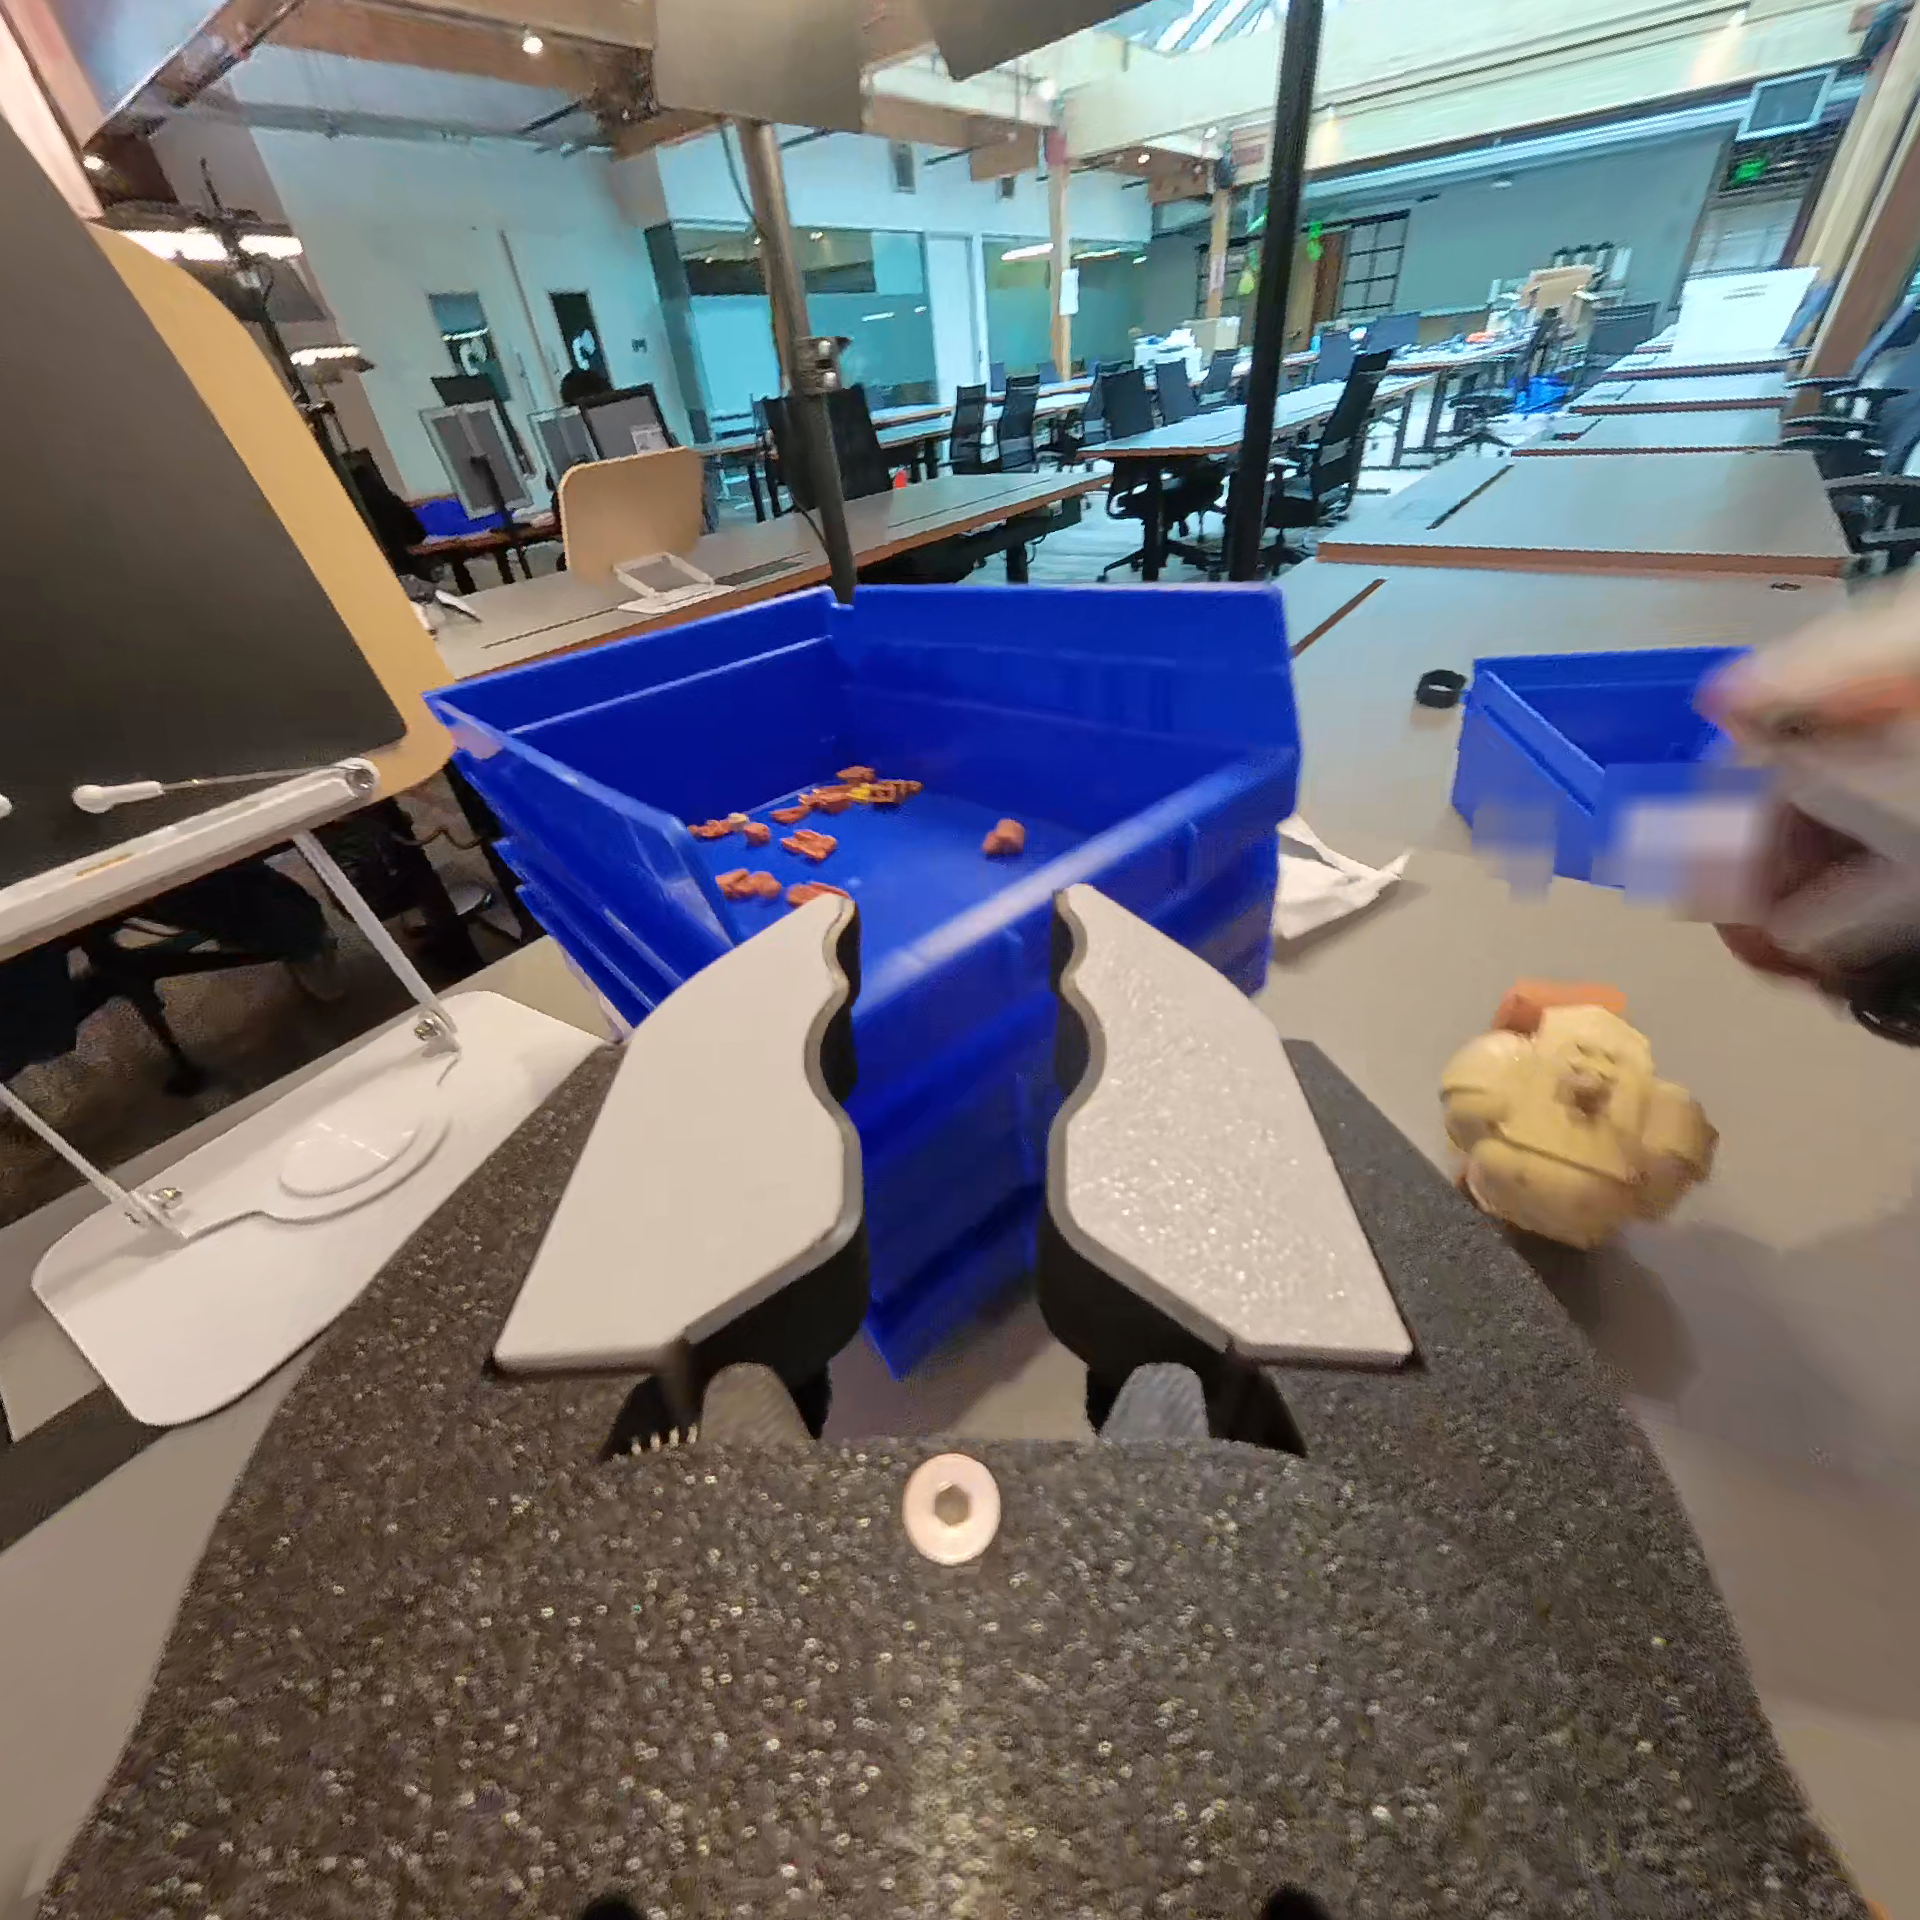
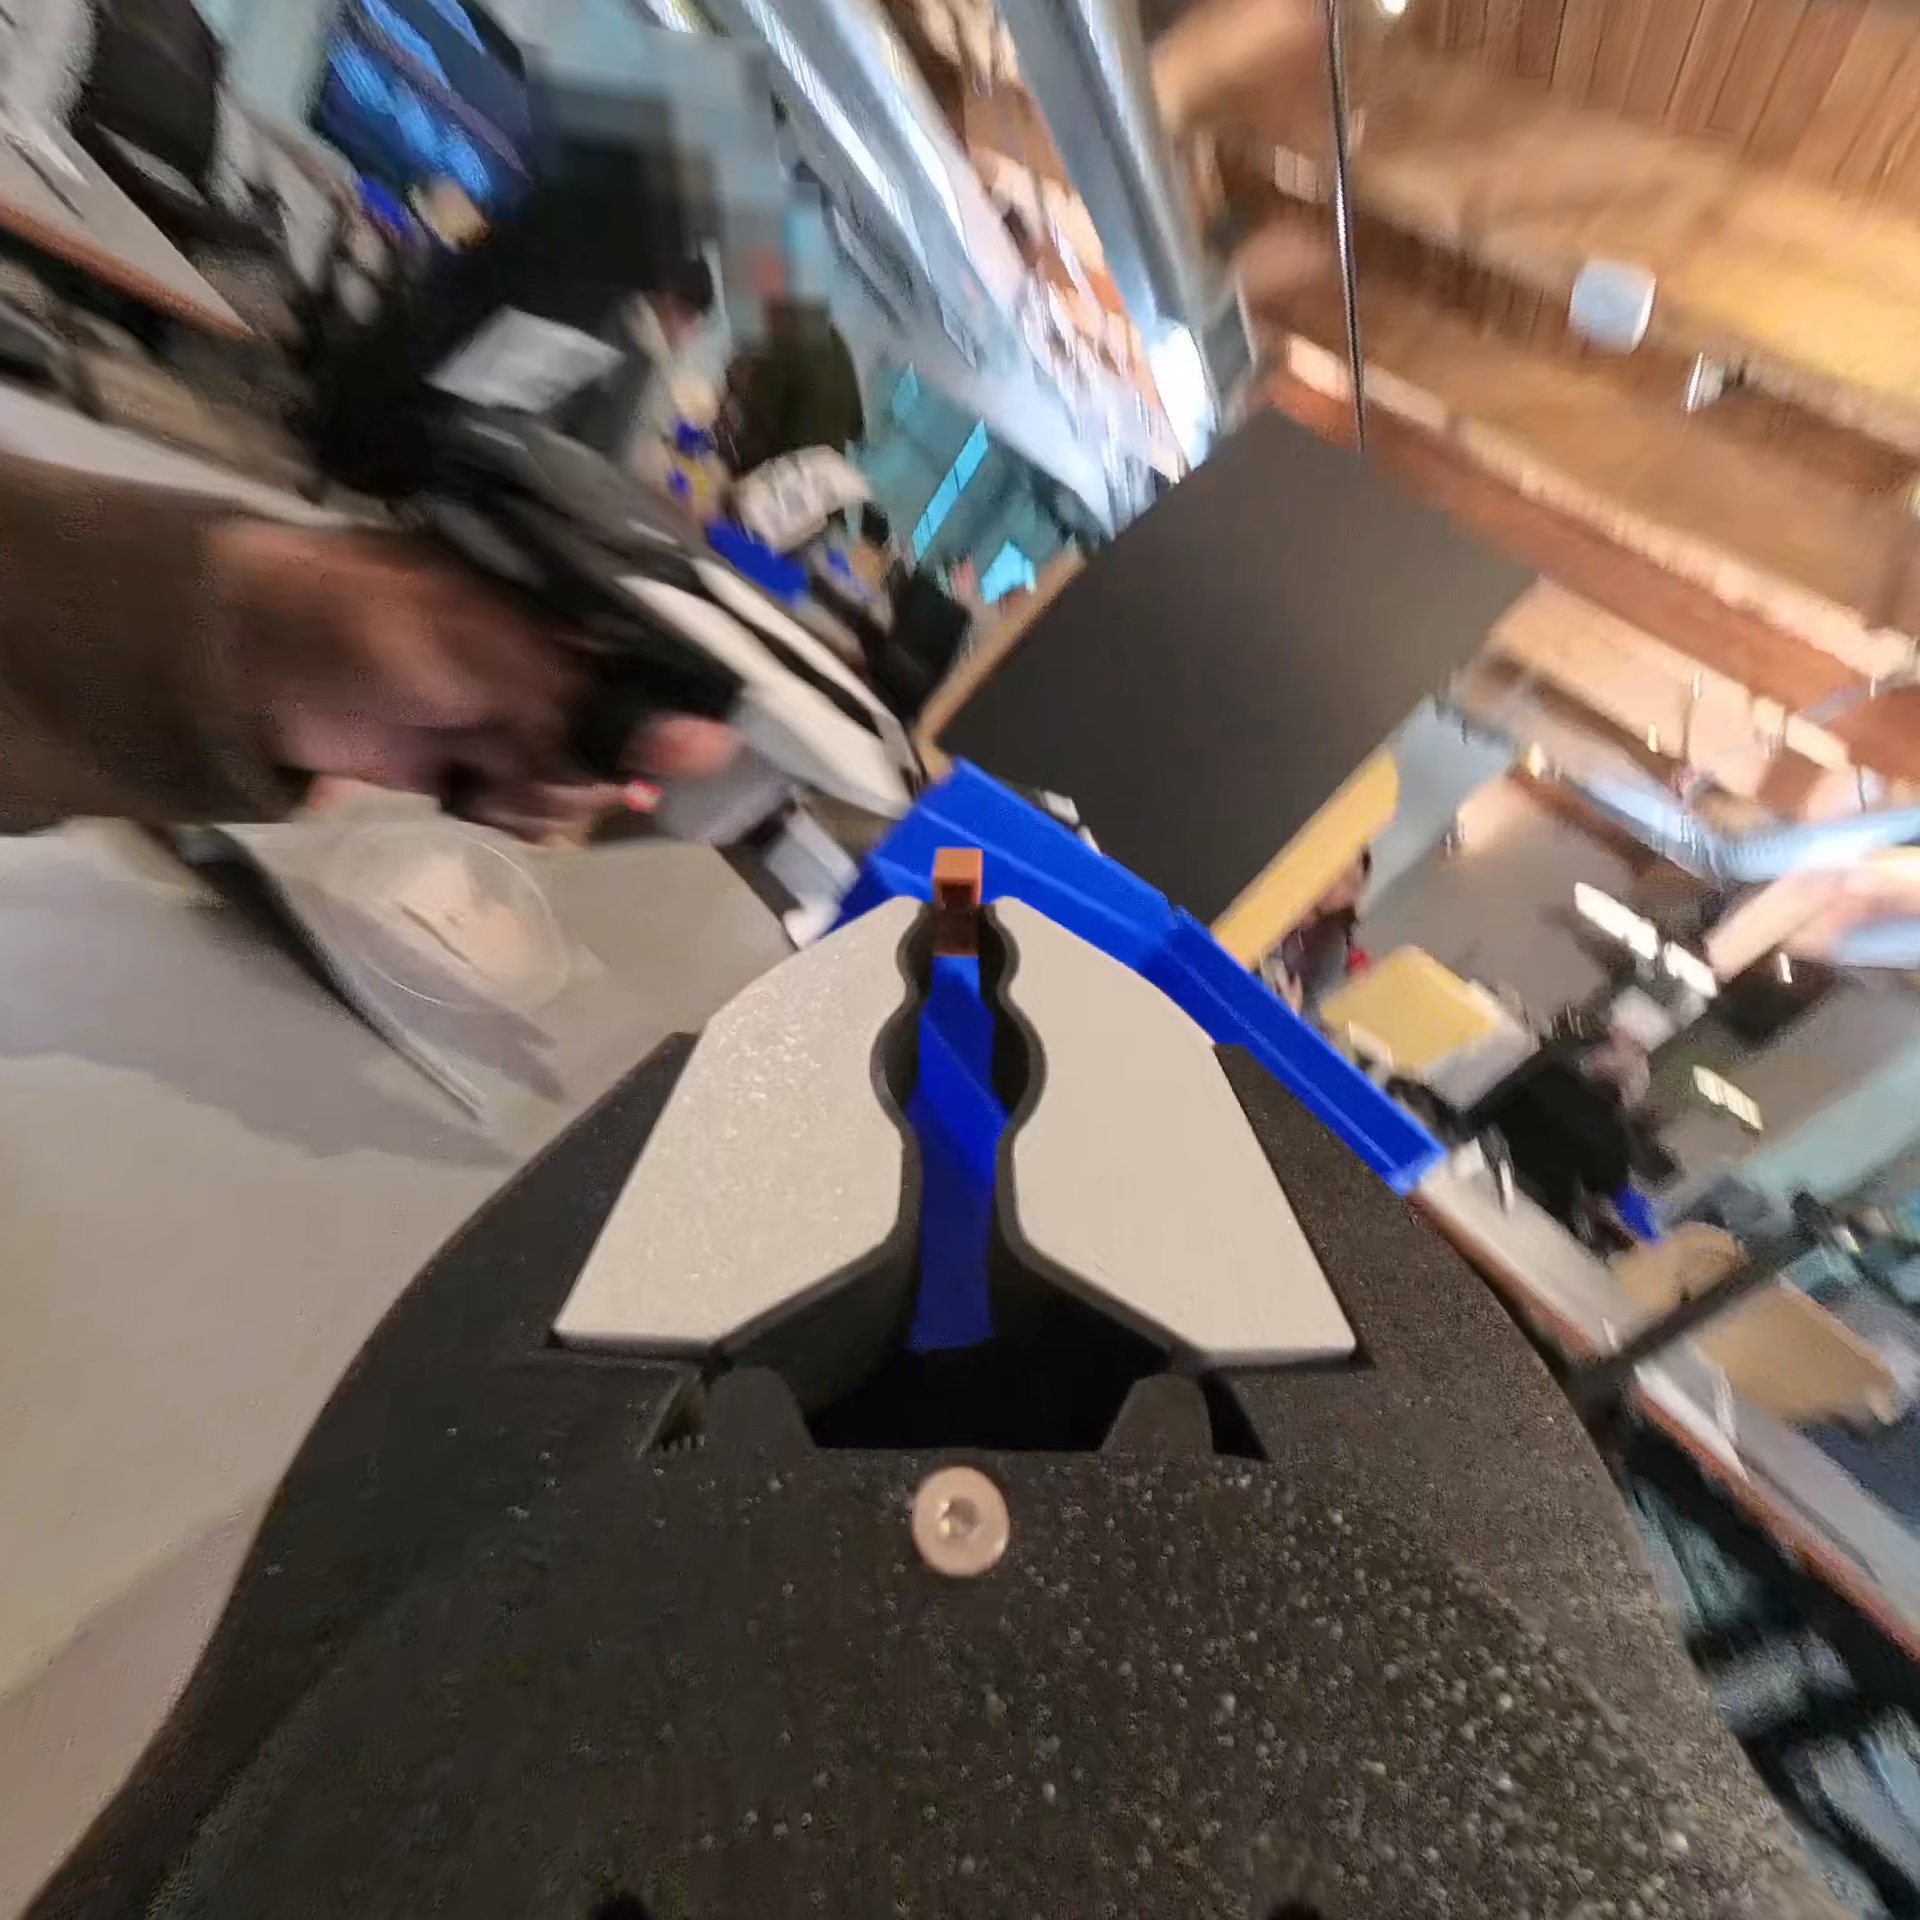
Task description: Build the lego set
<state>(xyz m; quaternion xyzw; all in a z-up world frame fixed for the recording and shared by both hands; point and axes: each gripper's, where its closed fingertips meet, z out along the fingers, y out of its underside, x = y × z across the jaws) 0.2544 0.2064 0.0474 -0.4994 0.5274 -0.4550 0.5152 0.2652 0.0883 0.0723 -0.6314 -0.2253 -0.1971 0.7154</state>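
The right gripper (image 2: 956,920) is pinching a small brown brick (image 2: 956,883) at its very fingertips, jaws nearly closed, the brick's top poking out past them. The left gripper (image 1: 954,925) is gaping, holding nothing, and facing the blue bin (image 1: 1039,665) near the table's (image 1: 1662,1351) left edge. More brown bricks (image 1: 805,821) are lying scattered on the bin floor, and a tan partial build (image 1: 1574,1127) is sitting on the table to the bin's right.

The brick is probably very light, rigid and smooth, so it could be twisting or slipping in so shallow a pinch; gripping its flat sides is likely safest. The build looks knobbly and may be shedding parts if squeezed hard.

The right wrist view is badly blurred: the brick's studs and orientation are hard to read. In the left view the right gripper is only a smear at the right edge, and the build's far side is hidden.
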